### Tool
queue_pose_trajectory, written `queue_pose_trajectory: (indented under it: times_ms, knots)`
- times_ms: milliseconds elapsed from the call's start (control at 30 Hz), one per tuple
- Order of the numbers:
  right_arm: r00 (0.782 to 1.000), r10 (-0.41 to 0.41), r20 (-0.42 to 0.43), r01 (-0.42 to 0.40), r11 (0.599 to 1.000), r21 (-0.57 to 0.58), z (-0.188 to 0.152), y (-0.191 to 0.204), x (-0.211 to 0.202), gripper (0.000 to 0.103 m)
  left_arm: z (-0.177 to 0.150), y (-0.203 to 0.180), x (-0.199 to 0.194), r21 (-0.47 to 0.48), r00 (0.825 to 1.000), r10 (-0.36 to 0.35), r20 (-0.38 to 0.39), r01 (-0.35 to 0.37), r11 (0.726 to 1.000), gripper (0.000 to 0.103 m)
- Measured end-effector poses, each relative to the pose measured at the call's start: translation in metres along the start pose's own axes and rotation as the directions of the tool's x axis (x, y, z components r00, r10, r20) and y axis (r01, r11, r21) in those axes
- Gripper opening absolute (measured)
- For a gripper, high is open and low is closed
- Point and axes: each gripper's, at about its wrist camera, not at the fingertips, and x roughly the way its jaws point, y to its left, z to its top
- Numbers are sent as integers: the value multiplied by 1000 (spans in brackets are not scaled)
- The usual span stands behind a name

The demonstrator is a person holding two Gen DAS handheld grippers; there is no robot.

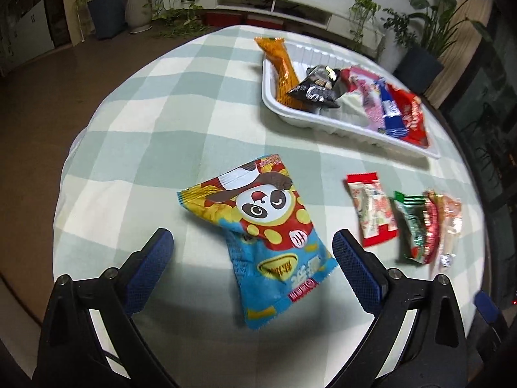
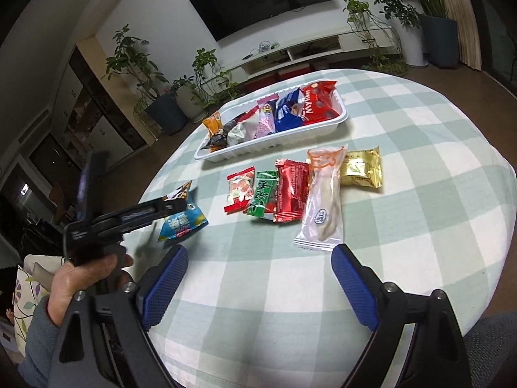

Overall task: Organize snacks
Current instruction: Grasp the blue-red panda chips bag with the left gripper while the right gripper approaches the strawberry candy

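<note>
A blue and yellow panda snack bag (image 1: 258,239) lies on the checked tablecloth between the wide-apart fingers of my left gripper (image 1: 252,242), which is open and not touching it. In the right wrist view the left gripper (image 2: 135,213) hovers over that bag (image 2: 182,220). My right gripper (image 2: 258,258) is open and empty, just short of a long clear-wrapped snack (image 2: 321,203). A white tray (image 2: 342,119) at the back holds several packets; it also shows in the left wrist view (image 1: 268,97).
A row of loose snacks lies in front of the tray: a red-white candy (image 2: 239,190), a green packet (image 2: 263,194), a red packet (image 2: 290,189) and a gold packet (image 2: 360,168). The round table's edge (image 2: 504,194) drops off right. Potted plants and a TV cabinet stand behind.
</note>
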Motion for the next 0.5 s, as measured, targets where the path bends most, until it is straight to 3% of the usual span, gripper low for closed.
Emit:
queue_pose_trajectory:
  times_ms: [333,500]
  knots:
    - [1000,1,-5,-1,1000,-27,-7,7,1,92,12,-8,22,54,997,70,-13,-69,996,99]
    - [1000,-9,1,9,999,-31,-7,6,0,92,9,-18,27,134,997,82,-1,-82,988,76]
